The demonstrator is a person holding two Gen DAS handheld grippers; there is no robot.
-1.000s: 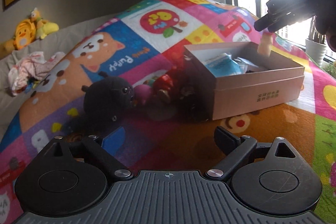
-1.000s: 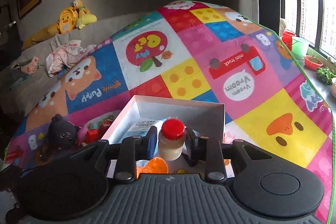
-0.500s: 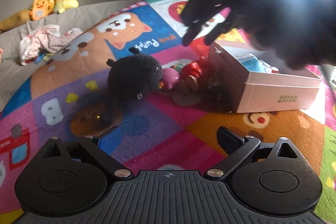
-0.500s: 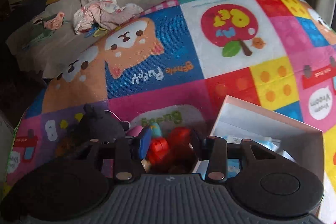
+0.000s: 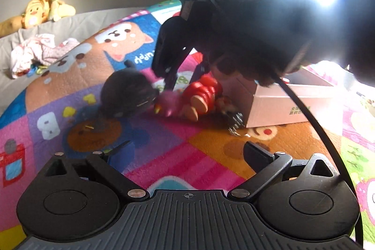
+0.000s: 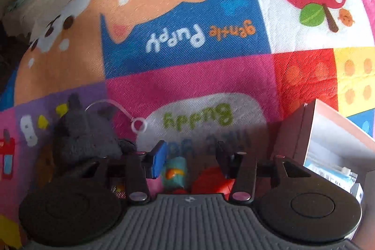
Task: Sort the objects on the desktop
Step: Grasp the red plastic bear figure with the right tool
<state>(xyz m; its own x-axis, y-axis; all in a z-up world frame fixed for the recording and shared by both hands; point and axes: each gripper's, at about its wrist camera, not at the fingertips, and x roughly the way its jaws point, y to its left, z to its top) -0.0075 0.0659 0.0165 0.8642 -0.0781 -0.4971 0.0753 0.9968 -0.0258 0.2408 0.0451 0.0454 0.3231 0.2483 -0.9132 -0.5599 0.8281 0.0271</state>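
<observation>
A pile of small toys lies on the colourful mat beside a pink cardboard box [image 5: 276, 107]: a black plush [image 5: 126, 95], a pink toy [image 5: 168, 102] and a red segmented toy [image 5: 204, 93]. My right gripper [image 6: 191, 156] points steeply down over the pile, its jaws opening and pressing on nothing. A teal toy [image 6: 174, 170] and the red toy [image 6: 211, 179] lie just beneath its fingers, with the black plush [image 6: 86, 137] to the left. My left gripper [image 5: 186, 151] hovers low over the mat in front of the pile, its jaws opening wide and empty.
The open box [image 6: 328, 144] at right holds packets. A small metal chain [image 5: 235, 123] lies at the box's near corner. A yellow plush [image 5: 37, 11] and crumpled cloth [image 5: 39, 53] rest on the grey sofa behind. A gloved hand and cable fill the left wrist view's upper right.
The right gripper held a red-capped bottle over the box, then came away empty, swung left over the toy pile and tipped down. The left gripper's jaws widened a little.
</observation>
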